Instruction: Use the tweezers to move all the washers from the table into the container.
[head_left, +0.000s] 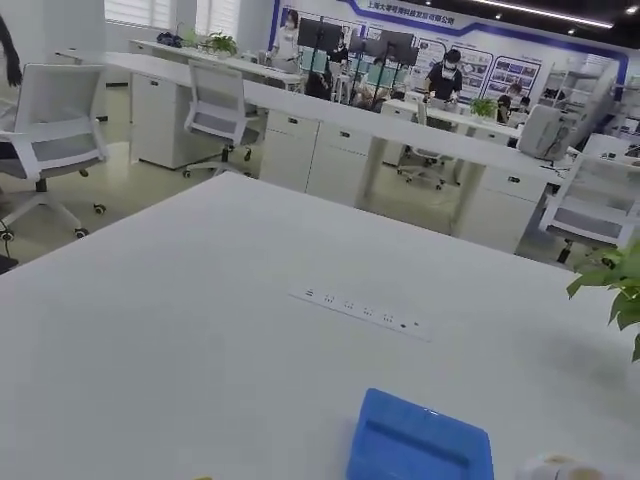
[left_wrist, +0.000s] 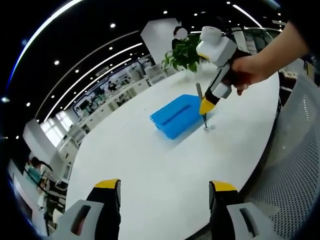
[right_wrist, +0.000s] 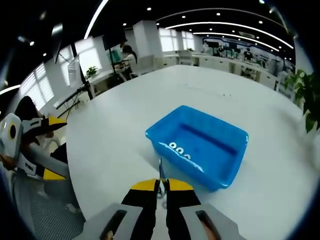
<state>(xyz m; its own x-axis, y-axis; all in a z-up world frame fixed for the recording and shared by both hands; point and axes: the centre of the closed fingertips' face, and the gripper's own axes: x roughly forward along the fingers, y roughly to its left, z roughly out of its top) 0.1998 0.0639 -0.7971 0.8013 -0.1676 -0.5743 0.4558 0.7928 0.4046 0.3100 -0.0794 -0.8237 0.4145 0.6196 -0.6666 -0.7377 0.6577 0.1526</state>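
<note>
The blue container (right_wrist: 200, 147) stands on the white table and holds three washers (right_wrist: 180, 149) along its near wall. My right gripper (right_wrist: 161, 185) is shut on the thin metal tweezers (right_wrist: 161, 171), just in front of the container's near side. In the left gripper view, a hand holds the right gripper (left_wrist: 206, 106) upright, with the tweezers (left_wrist: 202, 107) pointing down at the table beside the container (left_wrist: 177, 116). A small washer (left_wrist: 212, 128) lies at their tip. My left gripper (left_wrist: 165, 186) is open with nothing between its fingers, well back from the container. The container (head_left: 420, 440) also sits at the head view's bottom edge.
A flush power strip (head_left: 365, 312) lies in the table beyond the container. A green plant (head_left: 615, 290) stands at the table's right. Office chairs (head_left: 50, 140) and long desks (head_left: 400, 130) fill the room behind, with people at the far end.
</note>
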